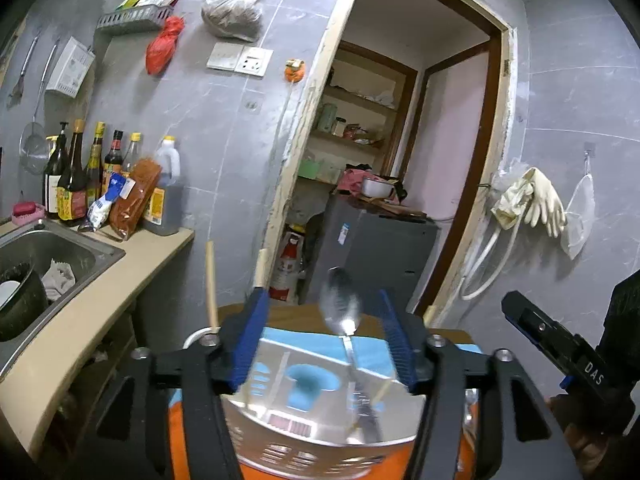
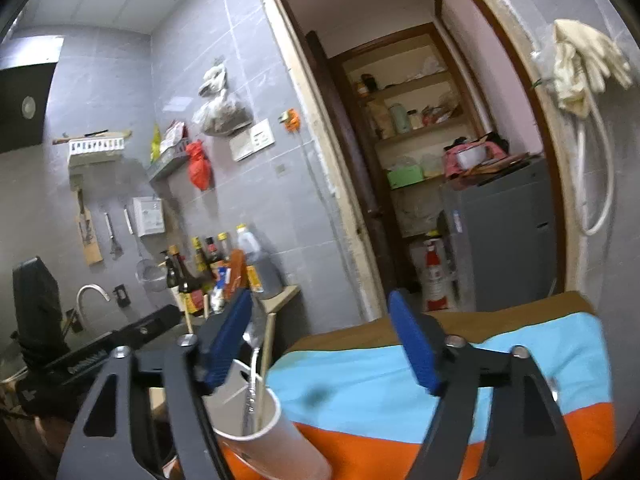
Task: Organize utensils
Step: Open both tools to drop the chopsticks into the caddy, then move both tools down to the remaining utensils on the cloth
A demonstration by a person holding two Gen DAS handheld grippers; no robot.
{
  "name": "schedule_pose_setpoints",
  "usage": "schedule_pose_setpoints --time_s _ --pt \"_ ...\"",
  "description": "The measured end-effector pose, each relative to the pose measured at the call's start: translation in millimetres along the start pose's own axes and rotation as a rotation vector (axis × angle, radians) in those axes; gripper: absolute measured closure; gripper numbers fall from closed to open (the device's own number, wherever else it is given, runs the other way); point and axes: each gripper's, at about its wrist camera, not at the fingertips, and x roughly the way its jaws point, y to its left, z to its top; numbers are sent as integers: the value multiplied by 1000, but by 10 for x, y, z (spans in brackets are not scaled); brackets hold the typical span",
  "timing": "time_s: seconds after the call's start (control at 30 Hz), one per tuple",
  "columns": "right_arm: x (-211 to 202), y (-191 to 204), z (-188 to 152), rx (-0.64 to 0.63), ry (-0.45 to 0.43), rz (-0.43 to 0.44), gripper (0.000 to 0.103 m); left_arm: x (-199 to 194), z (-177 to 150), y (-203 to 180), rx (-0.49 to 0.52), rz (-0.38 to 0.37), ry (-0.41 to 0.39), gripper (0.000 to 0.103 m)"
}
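Right wrist: utensils (image 2: pixel 256 376) inside cup (image 2: pixel 256 432)

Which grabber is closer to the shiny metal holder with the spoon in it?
Left. The left gripper straddles the metal holder with the spoon inside. The right gripper hangs open off to its right, over the table.

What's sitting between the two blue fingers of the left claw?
In the left wrist view, a shiny metal utensil holder sits between the left claw's fingers, with a metal spoon standing in it, bowl up.
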Motion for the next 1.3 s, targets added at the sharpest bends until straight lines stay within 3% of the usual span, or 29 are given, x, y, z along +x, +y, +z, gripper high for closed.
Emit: schedule_pose_setpoints --time_s 0.13,0.2,0.33,0.9,1.3 --pt "-253 -114 124 -20 -10 -49 15 -70 58 -244 7 5 -6 26" --pt "-362 -177 180 -29 -13 -73 3 -97 75 -365 16 12 -9 20" --pt "-565 -317 245 -53 -13 -121 0 -152 57 -639 48 37 -20 11" --pt "-1112 -999 95 -130 15 -228 0 -30 -532 -1632 136 67 -3 10" --pt "-904 -1685 -198 -62 176 -216 0 504 -1144 -1878 197 82 190 10"
